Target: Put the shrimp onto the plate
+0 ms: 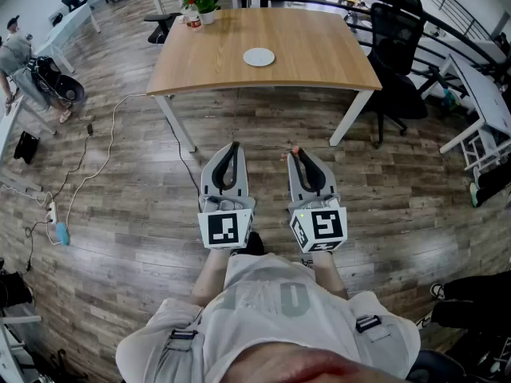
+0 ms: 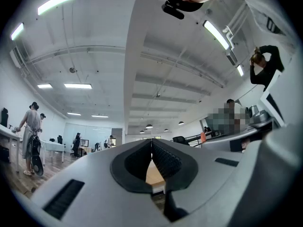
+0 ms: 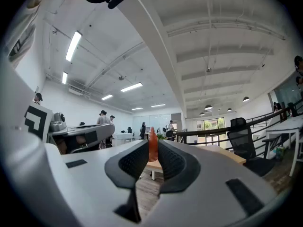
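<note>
A small white plate [image 1: 259,57] lies near the middle of the wooden table [image 1: 319,62], far ahead of both grippers. My right gripper [image 1: 296,155] is held over the floor in front of the table, shut on an orange shrimp [image 3: 153,145] whose tip sticks out at the jaw tips [image 1: 295,149]. My left gripper [image 1: 235,147] hangs beside it at the same height, jaws shut together with nothing between them. In the left gripper view a strip of the table [image 2: 155,172] shows through the gap behind the closed tips.
A potted plant [image 1: 205,3] and a red-white can [image 1: 192,20] stand at the table's far left corner. Black office chairs [image 1: 399,62] stand right of the table. A cable [image 1: 104,154] trails over the floor at left. People stand at desks far left [image 1: 16,50].
</note>
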